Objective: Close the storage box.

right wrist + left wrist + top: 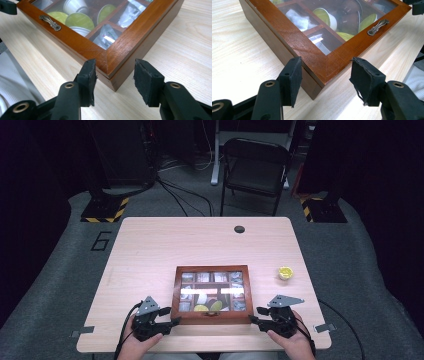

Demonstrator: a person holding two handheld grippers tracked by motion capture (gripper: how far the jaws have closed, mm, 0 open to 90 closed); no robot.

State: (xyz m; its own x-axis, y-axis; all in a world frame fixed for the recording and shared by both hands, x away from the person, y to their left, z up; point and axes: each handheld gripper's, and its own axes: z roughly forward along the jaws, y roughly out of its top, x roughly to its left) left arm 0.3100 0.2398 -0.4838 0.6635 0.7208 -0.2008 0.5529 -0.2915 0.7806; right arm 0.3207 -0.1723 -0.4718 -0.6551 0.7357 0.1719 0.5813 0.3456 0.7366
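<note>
Clearly both tools are set for a two-handed grip. Nearest the table's (150, 245) front edge, a hand backs each one. The left gripper (171, 319) points inward at the box's near left corner. Its jaws are spread wide with nothing between the pads. In the left gripper view that corner sits in the gap of the left gripper (325, 72), one pad just beside the box's side wall and the other off the front face. The right gripper (254, 315) mirrors this at the near right corner, likewise released. In the right gripper view the corner lies between the pads of the right gripper (115, 72), apparently apart from both.

Just beyond them, the wooden box (212, 293) rests flat near the table's front edge, lid shut. It looks stiff and fairly heavy for its size, with thick hardwood walls and a varnished, likely slippery finish. The glass lid (332, 20) is the fragile part and no place to press. The corners or the side walls below the lid seam seem the sound places to hold. The small metal handle (378, 26) at the front is the spot for lifting the lid alone. Inside, light capsules (79, 20) and foil sachets (107, 37) lie loose in the compartments and would probably shift if the box tilts.

Farther right sits a small yellow cup (285, 272), well apart from the box. Past the table stands a folding chair (255, 167).
</note>
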